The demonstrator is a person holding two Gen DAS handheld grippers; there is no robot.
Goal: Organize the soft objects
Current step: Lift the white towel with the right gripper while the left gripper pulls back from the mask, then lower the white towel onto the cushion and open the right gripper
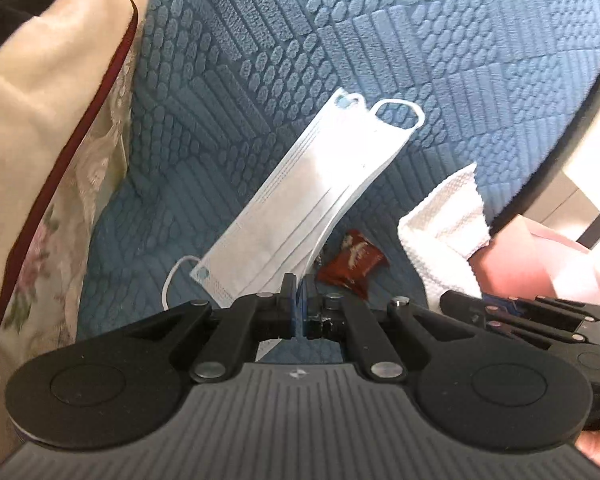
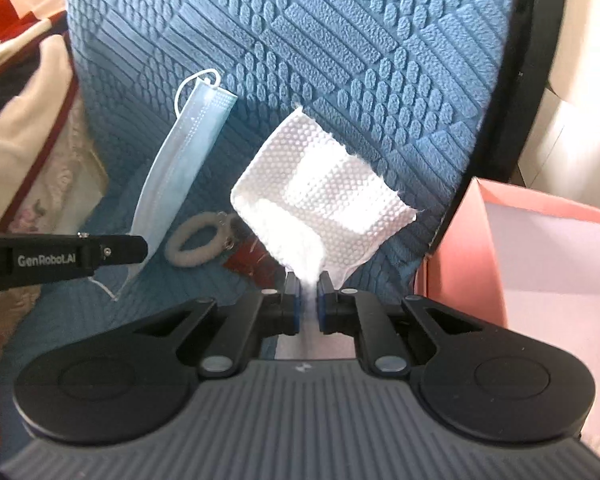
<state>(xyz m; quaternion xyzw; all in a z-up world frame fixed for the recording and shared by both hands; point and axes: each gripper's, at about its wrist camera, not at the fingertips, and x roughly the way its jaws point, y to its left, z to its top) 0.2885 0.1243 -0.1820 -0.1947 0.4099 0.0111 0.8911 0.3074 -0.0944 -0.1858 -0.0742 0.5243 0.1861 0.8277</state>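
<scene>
Both fingers pinch: left (image 1: 299, 286) face mask (image 1: 308, 184), right (image 2: 309, 286) white cloth (image 2: 324, 192).

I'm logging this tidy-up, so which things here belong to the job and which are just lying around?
Job: face mask held in left tool; white cloth in right tool; hair tie; pink box.
Lying about: red wrapper; floral fabric.
</scene>
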